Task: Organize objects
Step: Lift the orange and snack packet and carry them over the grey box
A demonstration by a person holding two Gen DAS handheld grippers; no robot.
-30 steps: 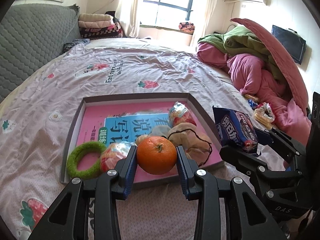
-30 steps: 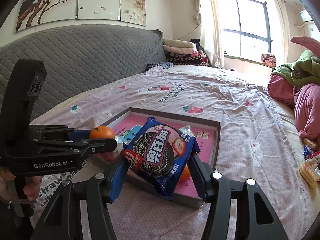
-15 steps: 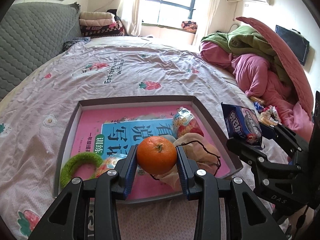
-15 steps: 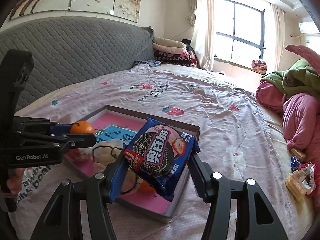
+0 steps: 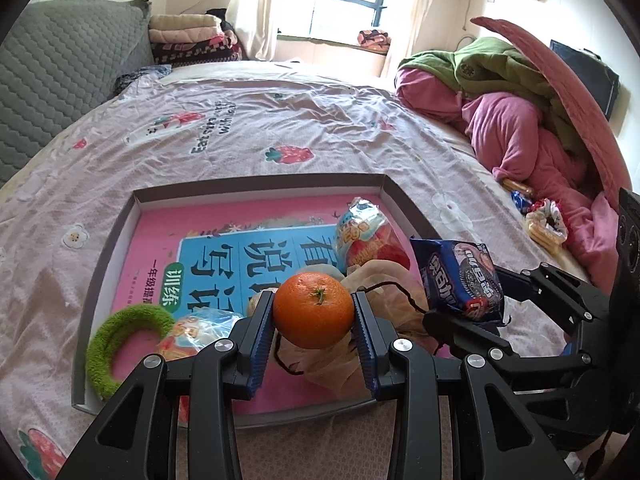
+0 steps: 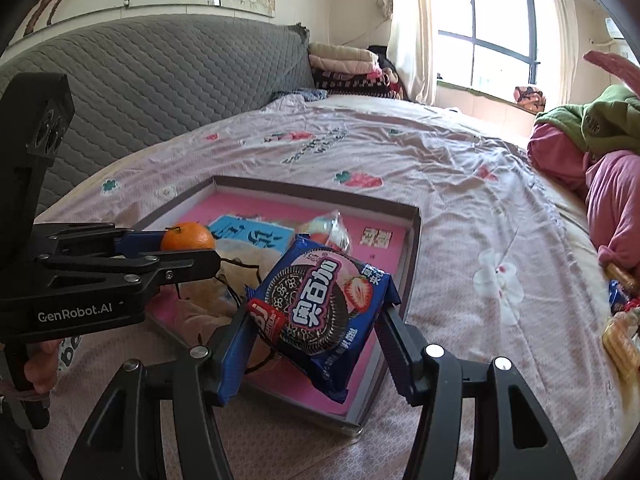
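My left gripper [image 5: 314,320] is shut on an orange [image 5: 313,311] and holds it above the near part of a shallow grey box [image 5: 256,182] on the bed. The orange also shows in the right wrist view [image 6: 187,236]. My right gripper [image 6: 316,320] is shut on a blue cookie packet [image 6: 320,304] above the box's near right part [image 6: 414,248]; the packet also shows in the left wrist view [image 5: 460,276]. The box holds a pink and blue book [image 5: 240,256], a green fuzzy ring [image 5: 120,340], snack bags [image 5: 360,236] and a beige drawstring pouch [image 5: 384,284].
The box lies on a pink strawberry-print bedsheet [image 5: 280,128]. Pink and green bedding [image 5: 520,120] is piled at the right, with loose snacks [image 5: 544,224] beside it. A grey quilted headboard [image 6: 160,80] stands at the left. Folded blankets [image 5: 192,36] lie by the window.
Both grippers have moved forward over the box with the orange and the packet still held. The box looms larger and sits more under both grippers.
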